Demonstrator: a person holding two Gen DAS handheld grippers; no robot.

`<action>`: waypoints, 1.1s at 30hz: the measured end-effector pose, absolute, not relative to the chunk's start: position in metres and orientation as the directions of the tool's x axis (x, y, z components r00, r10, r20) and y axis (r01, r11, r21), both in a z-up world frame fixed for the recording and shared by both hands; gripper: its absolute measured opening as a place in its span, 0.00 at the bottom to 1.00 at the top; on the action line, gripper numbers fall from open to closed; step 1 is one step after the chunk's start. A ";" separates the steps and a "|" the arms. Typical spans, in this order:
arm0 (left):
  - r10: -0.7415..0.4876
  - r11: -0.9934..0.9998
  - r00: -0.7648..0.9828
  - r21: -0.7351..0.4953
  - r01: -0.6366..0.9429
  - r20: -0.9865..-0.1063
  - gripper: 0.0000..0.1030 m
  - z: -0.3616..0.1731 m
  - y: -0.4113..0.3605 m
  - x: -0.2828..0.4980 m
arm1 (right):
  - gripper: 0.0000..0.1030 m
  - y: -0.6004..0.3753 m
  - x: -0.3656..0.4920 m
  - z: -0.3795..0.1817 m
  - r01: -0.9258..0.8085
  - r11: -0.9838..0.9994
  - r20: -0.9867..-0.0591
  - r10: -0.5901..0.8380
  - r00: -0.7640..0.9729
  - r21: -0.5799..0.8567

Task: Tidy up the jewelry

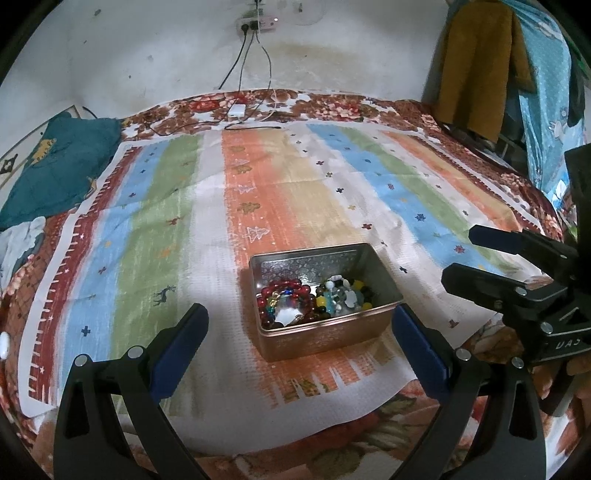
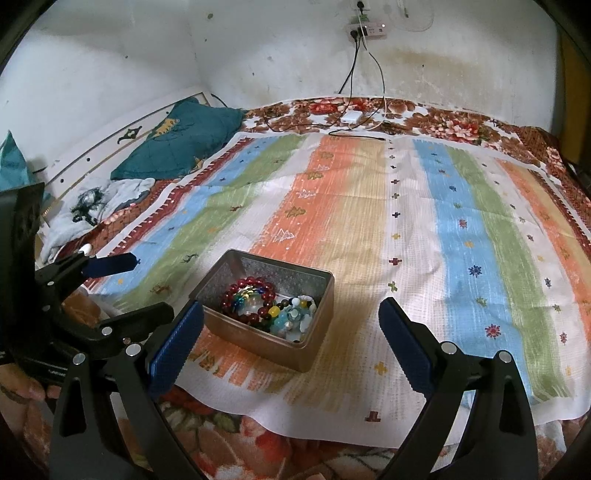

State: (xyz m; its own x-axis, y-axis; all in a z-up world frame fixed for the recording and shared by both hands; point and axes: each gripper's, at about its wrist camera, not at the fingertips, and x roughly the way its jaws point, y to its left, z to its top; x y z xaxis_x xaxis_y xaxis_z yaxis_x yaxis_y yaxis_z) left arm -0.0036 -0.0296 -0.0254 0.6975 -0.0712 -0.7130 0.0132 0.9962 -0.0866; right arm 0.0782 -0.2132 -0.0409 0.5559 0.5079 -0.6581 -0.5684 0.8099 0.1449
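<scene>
Jewelry: beads [image 1: 317, 301] heaped inside an open metal tin [image 1: 325, 334], on its floor.
Red bracelet: a ring of dark red beads [image 2: 248, 300] on one side of the tin, touching the mixed pile.
Mixed beads: yellow, blue, white and dark ones [image 2: 293, 317] fill the other side.
Tin: rectangular, no lid on it, patterned inner walls; it stands on an orange stripe of the cloth [image 1: 155, 206], near the cloth's front edge.
Left gripper [image 1: 299, 339]: jaws spread wide and empty, one blue pad [image 1: 179, 349] well left of the tin, the other just beside its right corner.
Right gripper [image 2: 291, 343]: jaws wide apart, holding nothing; left pad [image 2: 177, 343] at the tin's near corner, whether touching I cannot tell.
Cloth: striped, spread over a floral blanket [image 2: 436, 122].
Beyond: teal pillow [image 1: 62, 162] at the far left edge, a white charger [image 2: 350, 117] with cables running up to a wall socket [image 2: 365, 29].
</scene>
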 end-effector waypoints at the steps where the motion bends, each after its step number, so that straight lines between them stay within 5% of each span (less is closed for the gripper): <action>1: -0.072 0.996 0.698 -0.090 0.011 -0.713 0.95 -0.025 -0.029 -0.004 | 0.93 -0.213 0.078 -0.041 -0.567 0.810 -0.658 0.509 0.555 0.148; 33: -0.091 0.992 0.677 -0.129 -0.006 -0.731 0.95 -0.028 -0.022 -0.006 | 0.93 -0.215 0.075 -0.045 -0.563 0.812 -0.675 0.502 0.541 0.152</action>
State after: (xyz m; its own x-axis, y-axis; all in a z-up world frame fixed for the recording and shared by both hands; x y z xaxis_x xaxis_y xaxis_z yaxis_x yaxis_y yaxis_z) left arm -0.0063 -0.0216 -0.0280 0.6767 -0.0908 -0.7307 -0.0061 0.9916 -0.1290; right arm 0.0749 -0.2145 -0.0447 0.5411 0.5018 -0.6748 -0.5634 0.8121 0.1522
